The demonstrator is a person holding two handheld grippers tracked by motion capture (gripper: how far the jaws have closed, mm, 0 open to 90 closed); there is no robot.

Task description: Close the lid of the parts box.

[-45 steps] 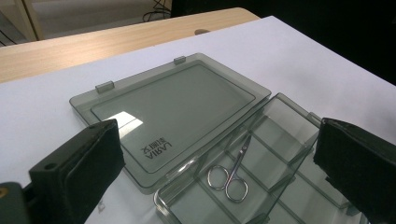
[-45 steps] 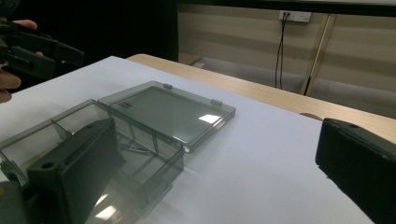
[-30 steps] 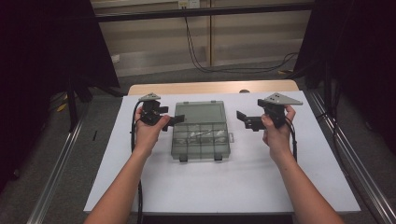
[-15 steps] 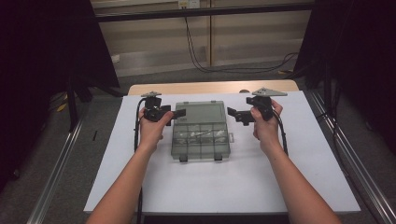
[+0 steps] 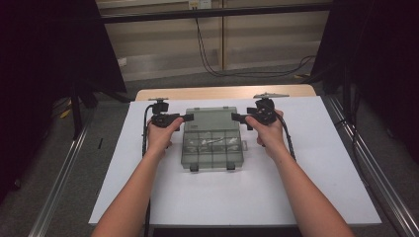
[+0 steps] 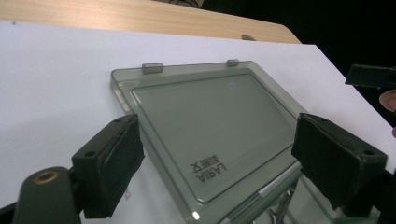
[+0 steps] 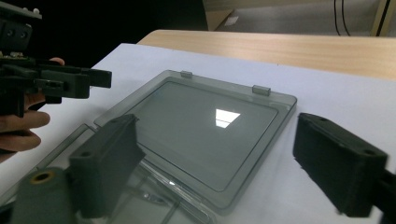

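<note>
A smoky clear compartment box point(image 5: 212, 150) lies opened flat on the white tabletop, its lid point(image 5: 210, 117) folded back on the far side. Small metal parts point(image 5: 217, 142) rest in its compartments. My left gripper point(image 5: 187, 117) is open at the lid's left edge, its jaws wide on either side of the lid point(image 6: 205, 126) in the left gripper view point(image 6: 224, 161). My right gripper point(image 5: 237, 117) is open at the lid's right edge. Its jaws point(image 7: 224, 161) frame the lid point(image 7: 205, 123), with the left gripper point(image 7: 56, 81) beyond.
White sheet point(image 5: 306, 168) covers the table, with a wooden strip point(image 5: 222, 92) bare along the far edge. Metal rails point(image 5: 365, 168) run along both sides. Black cables point(image 5: 146, 133) trail back from each gripper along the forearms.
Both grippers have closed in on the lid. The right one moved left the most, and the left one edged right. The box has not moved.
</note>
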